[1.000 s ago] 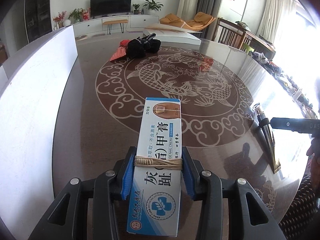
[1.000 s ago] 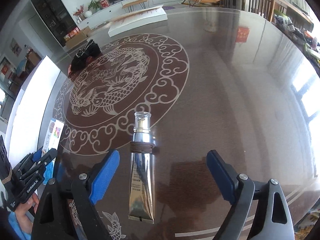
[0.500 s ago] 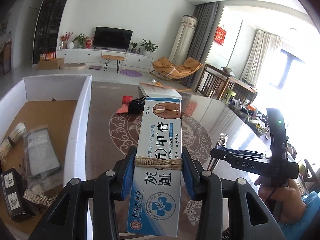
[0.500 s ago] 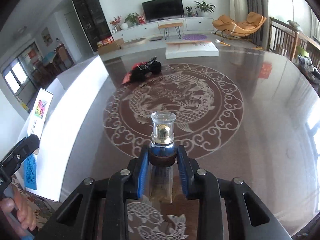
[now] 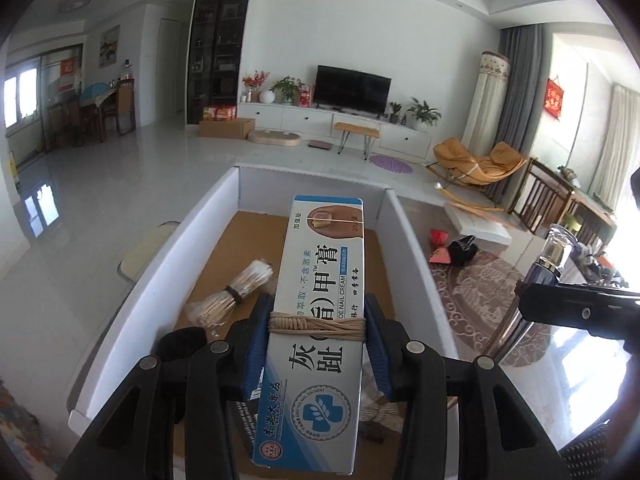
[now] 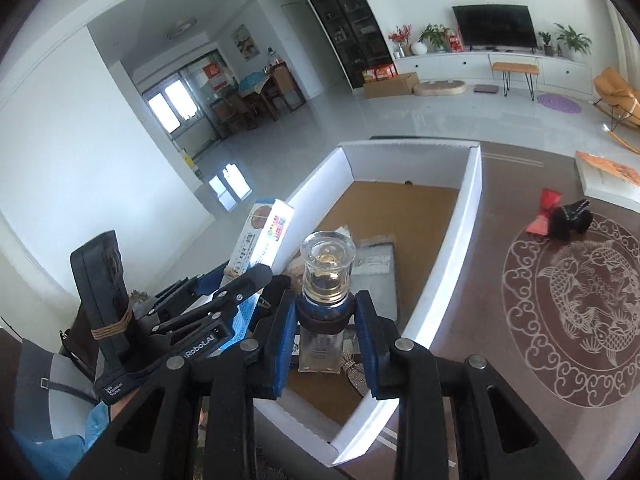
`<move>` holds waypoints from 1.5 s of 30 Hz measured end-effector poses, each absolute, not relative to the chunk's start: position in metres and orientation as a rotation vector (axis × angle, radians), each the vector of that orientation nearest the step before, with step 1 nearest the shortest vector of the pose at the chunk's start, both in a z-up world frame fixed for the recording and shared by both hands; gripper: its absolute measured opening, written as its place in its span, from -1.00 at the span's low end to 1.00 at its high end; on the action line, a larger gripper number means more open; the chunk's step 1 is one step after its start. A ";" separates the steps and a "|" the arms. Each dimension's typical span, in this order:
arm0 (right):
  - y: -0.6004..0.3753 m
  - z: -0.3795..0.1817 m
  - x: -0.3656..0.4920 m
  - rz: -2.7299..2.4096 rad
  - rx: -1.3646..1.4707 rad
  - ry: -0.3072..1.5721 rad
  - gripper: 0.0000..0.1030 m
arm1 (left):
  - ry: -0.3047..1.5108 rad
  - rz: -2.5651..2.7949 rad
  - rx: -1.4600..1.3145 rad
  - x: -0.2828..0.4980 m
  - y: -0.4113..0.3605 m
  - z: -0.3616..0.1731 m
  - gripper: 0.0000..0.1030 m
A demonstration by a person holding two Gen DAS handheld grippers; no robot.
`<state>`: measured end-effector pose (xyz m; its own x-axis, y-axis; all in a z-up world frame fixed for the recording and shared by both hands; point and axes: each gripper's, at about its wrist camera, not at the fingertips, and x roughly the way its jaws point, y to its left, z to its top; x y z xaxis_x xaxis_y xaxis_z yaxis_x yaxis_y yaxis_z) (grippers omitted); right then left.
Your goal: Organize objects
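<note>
left gripper [image 5: 316,346] clenched the nail cream carton [image 5: 316,316], right gripper [image 6: 325,326] the glass-capped tube [image 6: 326,280], jaws just eased slightly, both over the white box [image 6: 460,248]; side-by-side release risked grippers colliding.

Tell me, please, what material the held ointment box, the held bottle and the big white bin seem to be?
Ointment box: printed paperboard, slightly glossy, with sharp folded edges. Bottle: probably a clear glass or hard plastic cap that shows the gold inside, over a dark blue neck. White bin: likely corrugated cardboard, with thin white walls and a brown floor.
</note>
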<state>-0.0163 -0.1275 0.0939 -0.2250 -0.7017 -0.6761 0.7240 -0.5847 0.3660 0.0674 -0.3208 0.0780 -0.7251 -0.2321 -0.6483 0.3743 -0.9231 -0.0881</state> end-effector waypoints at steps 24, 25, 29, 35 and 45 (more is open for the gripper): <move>0.130 -0.087 -0.066 -2.708 1.354 0.223 0.99 | 0.125 -3.045 1.151 0.016 -0.125 0.067 0.82; 0.134 -0.089 -0.065 -2.713 1.357 0.195 0.99 | 0.130 -3.039 1.166 0.006 -0.114 0.063 0.82; 0.130 -0.086 -0.054 -2.692 1.329 0.222 0.99 | 0.164 -2.953 1.166 -0.053 -0.090 0.046 0.82; 0.116 -0.084 -0.043 -2.658 1.262 0.266 0.99 | 0.135 -2.778 1.140 -0.164 -0.101 0.023 0.81; 0.121 -0.092 -0.051 -2.589 1.321 0.186 0.99 | -0.231 -2.868 1.193 -0.288 -0.074 -0.010 0.66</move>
<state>-0.0510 0.1206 -0.0916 -0.5680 -0.1446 -0.8102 0.2588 -0.9659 -0.0091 -0.2879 -0.0744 -0.0100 -0.7063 -0.0812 -0.7032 -0.0322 -0.9887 0.1465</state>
